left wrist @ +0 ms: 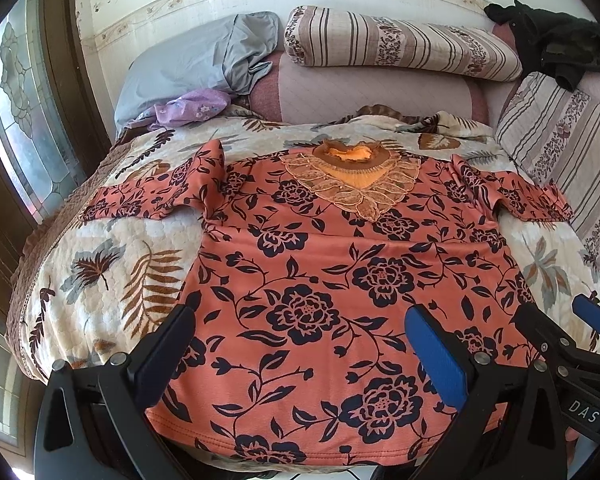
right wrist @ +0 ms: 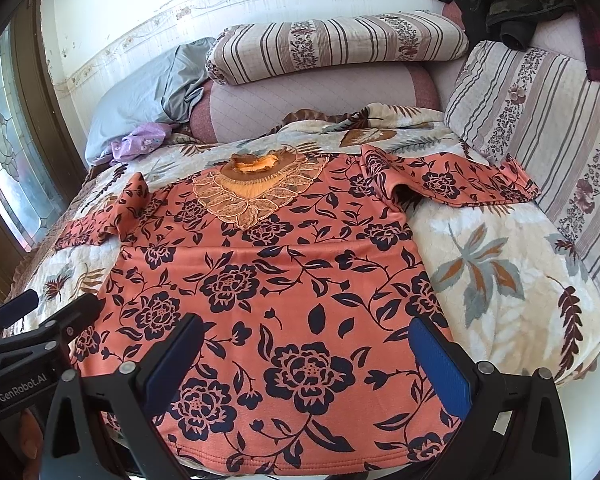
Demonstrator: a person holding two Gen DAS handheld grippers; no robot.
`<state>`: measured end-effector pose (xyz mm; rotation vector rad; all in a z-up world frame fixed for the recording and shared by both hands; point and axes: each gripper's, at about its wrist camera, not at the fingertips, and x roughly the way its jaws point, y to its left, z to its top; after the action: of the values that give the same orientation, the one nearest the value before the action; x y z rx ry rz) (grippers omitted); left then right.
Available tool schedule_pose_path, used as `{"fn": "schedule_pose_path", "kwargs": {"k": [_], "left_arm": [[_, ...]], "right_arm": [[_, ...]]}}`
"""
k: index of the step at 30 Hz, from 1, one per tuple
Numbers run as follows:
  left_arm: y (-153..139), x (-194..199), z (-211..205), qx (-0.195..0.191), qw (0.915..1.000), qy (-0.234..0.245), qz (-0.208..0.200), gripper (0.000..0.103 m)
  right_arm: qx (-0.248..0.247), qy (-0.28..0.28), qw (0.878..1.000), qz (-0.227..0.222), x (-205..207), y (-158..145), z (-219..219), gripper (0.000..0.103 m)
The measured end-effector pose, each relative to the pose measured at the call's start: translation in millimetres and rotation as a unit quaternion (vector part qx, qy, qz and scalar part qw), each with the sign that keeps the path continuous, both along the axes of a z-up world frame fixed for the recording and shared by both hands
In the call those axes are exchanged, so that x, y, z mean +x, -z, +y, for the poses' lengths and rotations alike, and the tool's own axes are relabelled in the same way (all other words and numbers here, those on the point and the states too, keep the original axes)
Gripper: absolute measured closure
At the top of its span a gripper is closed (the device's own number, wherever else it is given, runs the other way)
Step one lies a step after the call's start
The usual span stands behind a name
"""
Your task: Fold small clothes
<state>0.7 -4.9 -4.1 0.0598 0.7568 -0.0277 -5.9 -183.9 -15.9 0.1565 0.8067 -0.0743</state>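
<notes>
Both tongs, left (left wrist: pixel 302 354) & right (right wrist: pixel 306 360), gape wide over shirt (left wrist: pixel 340 272); hem corners hidden behind them.

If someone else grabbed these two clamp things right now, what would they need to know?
Left gripper: open, empty, over the hem.
Right gripper: open, empty, beside it.
The orange top with dark flower print lies flat, face up, on the leaf-patterned quilt, both sleeves spread out, collar at the far end.
Done: spread out only.
Left: every fold, probably sleeves inward first.
</notes>
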Motion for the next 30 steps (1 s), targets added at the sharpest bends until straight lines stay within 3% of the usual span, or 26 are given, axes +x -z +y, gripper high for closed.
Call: {"fn": "schedule_pose_path", "kwargs": {"k": [6, 16, 23, 25, 27, 30], "left_arm": [[-4.1, -2.9, -5.2, 0.012, 0.9996, 0.003, -0.024, 0.0], [-5.4, -2.7, -7.3, -0.001, 1.0, 0.004, -0.005, 0.0], [-3.9, 2.3, -10.7, 0.013, 0.9999, 0.011, -0.001, 0.0], [1.7, 7.9, -7.3, 0.009, 0.9999, 0.009, 0.009, 0.0], [12.4, 17.1, 1.6, -0.005, 0.9996, -0.001, 0.027, 0.0], [34.6, 33.7, 19.4, -0.038, 0.9975, -0.026, 0.053, 0.0]], "right_arm": [[0.004, 0.001, 1.0, -0.001, -0.8, 0.2, -1.4, 0.0], [0.005, -0.002, 1.0, -0.002, -0.7, 0.2, -1.3, 0.0], [0.008, -0.012, 1.0, -0.007, 0.7, 0.0, -0.8, 0.0], [0.032, -0.02, 0.999, -0.015, 0.7, 0.5, -7.2, 0.0], [0.098, -0.032, 0.994, -0.029, -1.2, 4.0, -26.1, 0.0], [0.171, -0.007, 0.985, -0.032, -2.5, 18.0, -66.4, 0.0]]}}
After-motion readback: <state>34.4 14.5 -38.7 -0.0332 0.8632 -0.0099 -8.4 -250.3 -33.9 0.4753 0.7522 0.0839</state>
